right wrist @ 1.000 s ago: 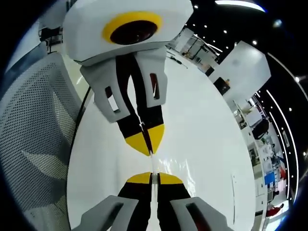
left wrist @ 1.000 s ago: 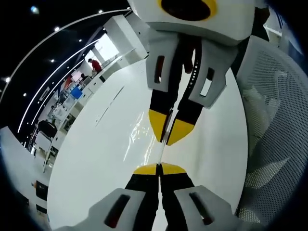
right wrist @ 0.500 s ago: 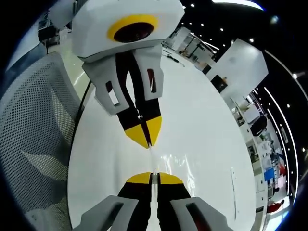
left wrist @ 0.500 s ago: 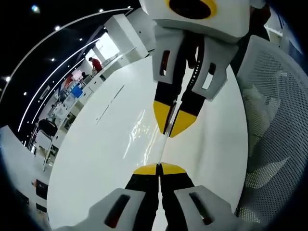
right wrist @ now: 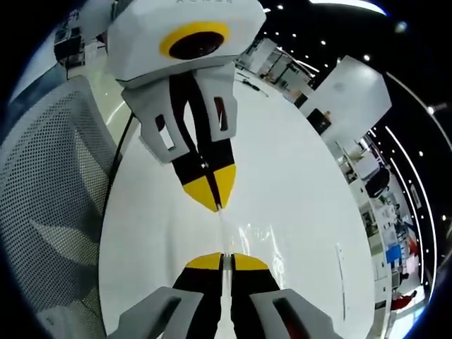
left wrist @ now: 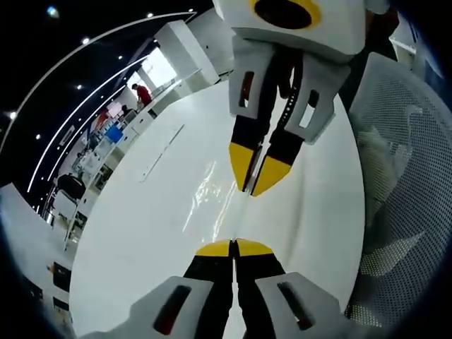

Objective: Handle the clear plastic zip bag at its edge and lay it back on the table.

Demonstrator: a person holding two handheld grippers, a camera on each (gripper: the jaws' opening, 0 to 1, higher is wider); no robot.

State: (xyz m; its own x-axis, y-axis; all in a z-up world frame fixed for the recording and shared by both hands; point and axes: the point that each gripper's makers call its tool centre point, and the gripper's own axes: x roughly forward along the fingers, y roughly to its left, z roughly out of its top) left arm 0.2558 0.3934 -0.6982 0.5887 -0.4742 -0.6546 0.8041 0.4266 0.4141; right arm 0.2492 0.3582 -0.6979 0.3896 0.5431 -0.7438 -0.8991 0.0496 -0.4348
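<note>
In the left gripper view, your left tool (left wrist: 234, 247) rises from the bottom with its yellow-tipped jaws pressed together on the near edge of the clear plastic zip bag (left wrist: 212, 201). The bag is stretched as a thin, glossy sheet between your two tools, over the white bench (left wrist: 141, 226); you cannot tell whether it touches the bench surface. Facing you in that same view, your right tool (left wrist: 256, 185) points down from the top, its jaws drawn close and pinching the far edge of the bag.

In the right gripper view the picture mirrors this: your right tool (right wrist: 227, 260) comes up from the bottom, jaws narrow and clamped on the bag (right wrist: 233, 233), whose edge runs as a pale line straight up to the left tool (right wrist: 214, 200), which closes on the other end. The bag's wrinkled, shiny film spreads to the right of that line above the bench (right wrist: 296, 183).

A grey mesh chair (right wrist: 49, 183) stands just beside the bench edge. Far off, a person in a red top (left wrist: 140, 94) stands among desks.
</note>
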